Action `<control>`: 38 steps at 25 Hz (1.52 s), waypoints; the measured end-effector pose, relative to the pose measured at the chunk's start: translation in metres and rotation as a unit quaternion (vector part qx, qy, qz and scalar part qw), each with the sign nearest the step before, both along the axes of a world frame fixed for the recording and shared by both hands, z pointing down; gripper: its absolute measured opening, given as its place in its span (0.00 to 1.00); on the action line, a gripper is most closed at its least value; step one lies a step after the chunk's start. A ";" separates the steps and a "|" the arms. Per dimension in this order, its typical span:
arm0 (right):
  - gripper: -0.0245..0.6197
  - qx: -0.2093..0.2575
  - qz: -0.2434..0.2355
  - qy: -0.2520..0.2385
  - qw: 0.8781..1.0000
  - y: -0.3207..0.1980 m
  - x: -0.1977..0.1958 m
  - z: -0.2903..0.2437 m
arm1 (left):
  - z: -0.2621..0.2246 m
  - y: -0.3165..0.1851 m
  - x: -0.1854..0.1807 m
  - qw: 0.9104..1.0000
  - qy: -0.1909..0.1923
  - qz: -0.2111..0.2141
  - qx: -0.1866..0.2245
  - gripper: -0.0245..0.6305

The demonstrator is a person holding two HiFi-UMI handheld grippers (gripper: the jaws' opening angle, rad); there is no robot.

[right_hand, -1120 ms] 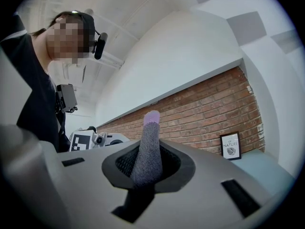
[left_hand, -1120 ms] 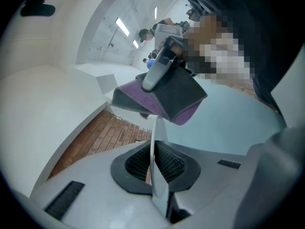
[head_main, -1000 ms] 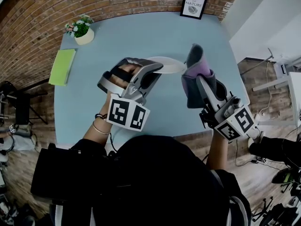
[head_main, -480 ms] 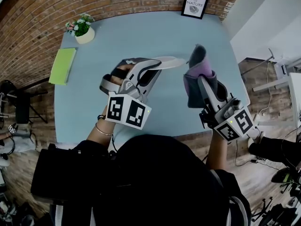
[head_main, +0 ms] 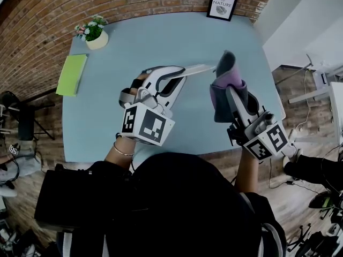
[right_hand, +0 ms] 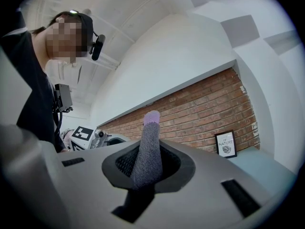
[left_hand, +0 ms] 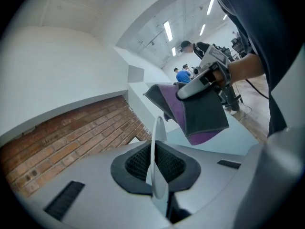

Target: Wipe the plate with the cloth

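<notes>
The left gripper (head_main: 181,75) pinches the plate (head_main: 201,68) edge-on, and the right gripper (head_main: 231,94), at its 3 o'clock, clamps the cloth (head_main: 225,71), which probably must touch the plate next.

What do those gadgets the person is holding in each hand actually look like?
The left gripper and the right gripper are light grey moulded plastic shells with dark textured jaw pads. Each carries a white cube printed with black square markers. The person wears a dark top and a thin bracelet on the left wrist.
</notes>
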State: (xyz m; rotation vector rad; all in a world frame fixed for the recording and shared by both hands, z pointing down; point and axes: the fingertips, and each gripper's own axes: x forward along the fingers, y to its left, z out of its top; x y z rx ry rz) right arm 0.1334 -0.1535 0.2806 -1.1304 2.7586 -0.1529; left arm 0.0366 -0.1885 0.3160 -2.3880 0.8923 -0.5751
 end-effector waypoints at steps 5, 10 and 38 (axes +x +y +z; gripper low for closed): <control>0.10 -0.001 0.002 0.002 1.000 -0.001 -0.002 0.002 | 0.000 0.001 -0.001 0.999 0.033 0.007 -0.027 0.07; 0.10 -0.003 0.003 0.000 1.000 -0.001 -0.001 0.003 | 0.006 0.003 0.000 0.997 0.051 0.018 -0.049 0.07; 0.10 -0.031 0.011 -0.001 0.999 -0.001 0.003 0.021 | 0.045 0.003 0.001 0.965 0.154 0.024 -0.211 0.07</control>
